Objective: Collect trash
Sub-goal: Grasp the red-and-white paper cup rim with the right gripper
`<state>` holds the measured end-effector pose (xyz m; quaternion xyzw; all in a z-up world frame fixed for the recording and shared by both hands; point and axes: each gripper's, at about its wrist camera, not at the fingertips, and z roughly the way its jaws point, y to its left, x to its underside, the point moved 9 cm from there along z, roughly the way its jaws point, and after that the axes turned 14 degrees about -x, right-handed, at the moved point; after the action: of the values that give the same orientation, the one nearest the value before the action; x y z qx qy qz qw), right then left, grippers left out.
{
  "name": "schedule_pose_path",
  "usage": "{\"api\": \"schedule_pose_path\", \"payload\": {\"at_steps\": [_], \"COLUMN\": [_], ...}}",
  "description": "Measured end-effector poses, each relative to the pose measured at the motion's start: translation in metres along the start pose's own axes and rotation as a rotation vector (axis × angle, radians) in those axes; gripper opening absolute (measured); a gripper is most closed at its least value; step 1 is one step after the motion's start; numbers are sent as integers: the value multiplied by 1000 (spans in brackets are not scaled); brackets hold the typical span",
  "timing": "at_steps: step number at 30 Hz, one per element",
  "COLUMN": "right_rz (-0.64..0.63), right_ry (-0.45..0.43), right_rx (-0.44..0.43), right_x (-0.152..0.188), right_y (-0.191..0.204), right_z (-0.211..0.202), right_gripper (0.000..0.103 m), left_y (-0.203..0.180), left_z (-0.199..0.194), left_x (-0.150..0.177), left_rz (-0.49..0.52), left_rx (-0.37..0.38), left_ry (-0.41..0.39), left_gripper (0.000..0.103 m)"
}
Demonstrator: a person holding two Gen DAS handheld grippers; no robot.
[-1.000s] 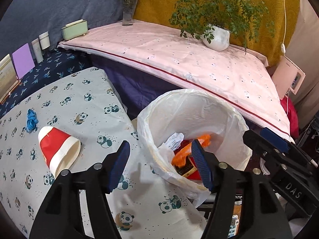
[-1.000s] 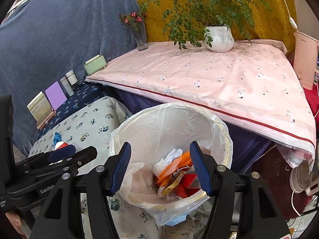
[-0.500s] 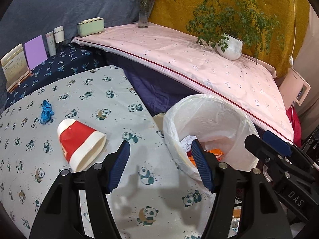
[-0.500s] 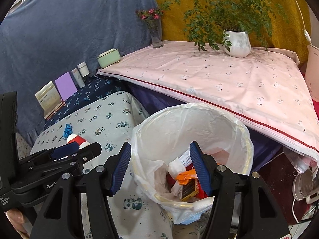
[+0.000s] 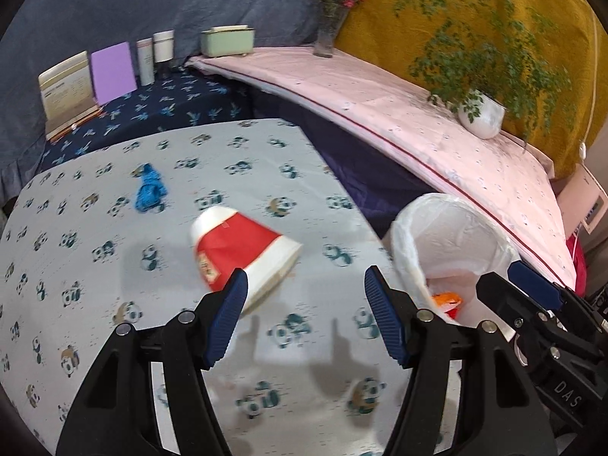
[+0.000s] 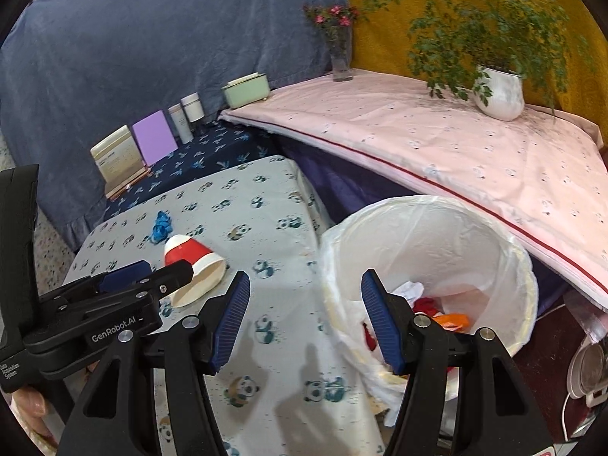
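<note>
The red-and-white paper cup (image 5: 243,252) lies on its side on the panda-print surface (image 5: 95,304), its open mouth turned toward the near edge and its base pointing away. A crumpled blue scrap (image 5: 150,190) sits farther back on the same surface, well apart from the cup. To the right, just off the surface's edge, stands the trash bin (image 5: 456,235) lined with a white bag — orange and red wrappers show at its bottom in both views.

The left gripper (image 5: 306,315) hovers above the surface with its jaws spread wide and nothing between them. In its own view the left blue pad overlaps the cup's rim, though whether it touches cannot be told; from the right wrist view the left gripper (image 6: 152,273) appears beside the cup (image 6: 193,269), its tip near the cup's white rim.

The right gripper (image 6: 306,319) is likewise spread wide and holds nothing — its left pad hangs over the panda-print surface (image 6: 266,326) and its right pad over the bin's (image 6: 429,250) near rim. From the left wrist view the right gripper (image 5: 532,296) shows at the right edge, beside the bin.

Behind, a pink-covered ledge (image 5: 418,114) carries a white potted plant (image 5: 480,117), a flower vase (image 5: 326,41) and a pale green box (image 5: 228,41).
</note>
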<state>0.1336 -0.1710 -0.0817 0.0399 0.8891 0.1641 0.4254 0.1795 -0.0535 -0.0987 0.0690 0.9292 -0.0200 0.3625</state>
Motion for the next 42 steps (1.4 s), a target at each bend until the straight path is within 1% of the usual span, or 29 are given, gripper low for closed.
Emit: {"api": "schedule_pose_path", "payload": {"at_steps": [12, 18, 29, 42], "right_rz": [-55, -70, -87, -41], "right_ry": [110, 161, 220, 256], "right_rx": [-104, -144, -172, -209], "right_x": [22, 31, 40, 43], "right_y": [69, 95, 119, 116], "right_z": [59, 88, 124, 154], "right_gripper": [59, 59, 58, 44], "left_y": [99, 131, 169, 189], "left_z": [18, 23, 40, 66], "left_x": [14, 19, 27, 26], "left_rz": [-127, -159, -197, -221], "left_rx": [-118, -165, -208, -227], "left_ry": [37, 46, 74, 109], "left_gripper": [61, 61, 61, 62]}}
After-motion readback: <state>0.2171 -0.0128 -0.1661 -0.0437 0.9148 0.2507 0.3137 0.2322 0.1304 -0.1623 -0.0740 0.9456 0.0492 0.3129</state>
